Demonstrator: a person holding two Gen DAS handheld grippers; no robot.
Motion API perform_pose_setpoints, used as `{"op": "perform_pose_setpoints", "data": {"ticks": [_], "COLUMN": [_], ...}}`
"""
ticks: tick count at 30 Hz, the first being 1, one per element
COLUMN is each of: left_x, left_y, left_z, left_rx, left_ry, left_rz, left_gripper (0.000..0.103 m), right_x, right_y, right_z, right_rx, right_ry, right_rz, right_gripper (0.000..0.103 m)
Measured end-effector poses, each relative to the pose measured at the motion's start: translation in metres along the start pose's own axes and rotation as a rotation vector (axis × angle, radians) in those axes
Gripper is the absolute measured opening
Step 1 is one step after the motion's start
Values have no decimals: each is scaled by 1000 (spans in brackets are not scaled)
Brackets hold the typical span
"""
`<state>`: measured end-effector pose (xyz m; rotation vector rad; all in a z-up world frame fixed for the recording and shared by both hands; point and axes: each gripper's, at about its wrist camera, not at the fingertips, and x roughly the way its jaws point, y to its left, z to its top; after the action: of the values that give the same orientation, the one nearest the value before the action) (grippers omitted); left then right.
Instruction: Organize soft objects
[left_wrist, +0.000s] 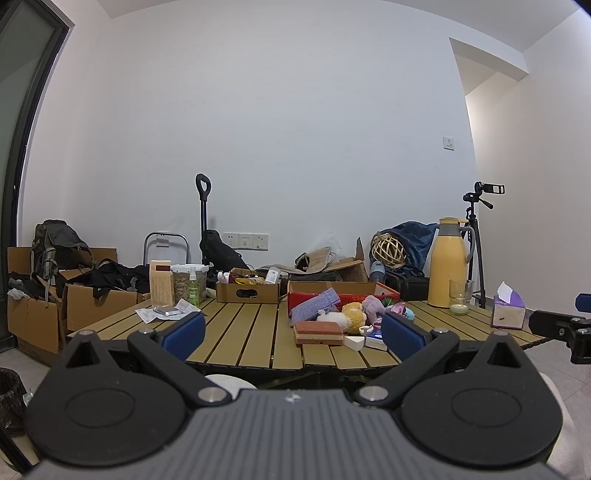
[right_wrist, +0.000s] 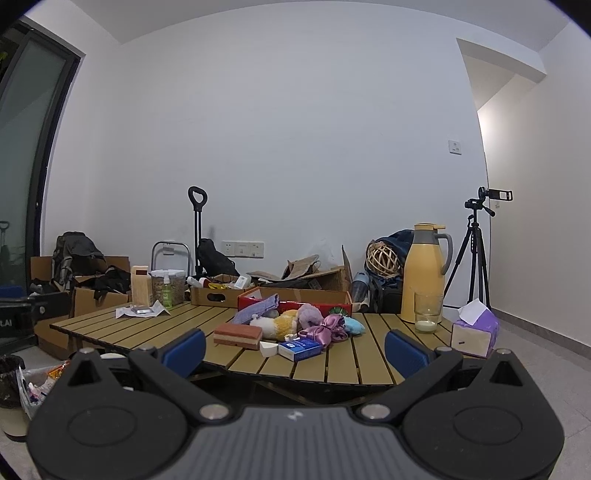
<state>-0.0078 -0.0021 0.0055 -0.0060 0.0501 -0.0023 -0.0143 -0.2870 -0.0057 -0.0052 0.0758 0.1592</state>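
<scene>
Blue pads tipped both grippers, and both sets of fingers stood spread wide with nothing between them. The left gripper (left_wrist: 293, 334) hung short of the near edge of the slatted table (left_wrist: 236, 332), touching nothing; the right gripper (right_wrist: 295, 349) did likewise in its own view, and part of it showed at the far right of the left view. The soft things lay heaped mid-table, in front of a red box (right_wrist: 295, 304): a white and yellow plush (right_wrist: 275, 325), a pale purple plush (right_wrist: 310, 314) behind it, a shiny lilac bow (right_wrist: 327, 328) and a small blue plush (right_wrist: 353, 325) at the right end. A purple cloth (right_wrist: 258, 310) leaned over the box's front wall. Just left of the heap sat a brick-coloured layered sponge (right_wrist: 238, 335), with a white wedge (right_wrist: 268, 348) and a blue and white carton (right_wrist: 299, 349) nearest the table's edge. Well apart to the right stood a yellow jug (right_wrist: 421, 273), a glass (right_wrist: 427, 312) and a tissue box (right_wrist: 474, 332).
</scene>
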Motion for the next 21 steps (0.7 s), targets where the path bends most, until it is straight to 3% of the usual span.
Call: {"op": "perform_pose_setpoints", "data": {"ticks": [14, 21], "left_x": [1, 14], "left_y": [0, -1], "left_z": [-2, -3], "left_rx": [1, 0], "left_ry": [0, 15], "left_rz": [-2, -2], "left_gripper": [103, 103], "right_x": [3, 23], "right_y": [3, -1], "right_z": [1, 2], "right_rx": [-27, -23], "right_ry": [-13, -2], "right_rz": [-10, -14], "right_gripper": [103, 103]}}
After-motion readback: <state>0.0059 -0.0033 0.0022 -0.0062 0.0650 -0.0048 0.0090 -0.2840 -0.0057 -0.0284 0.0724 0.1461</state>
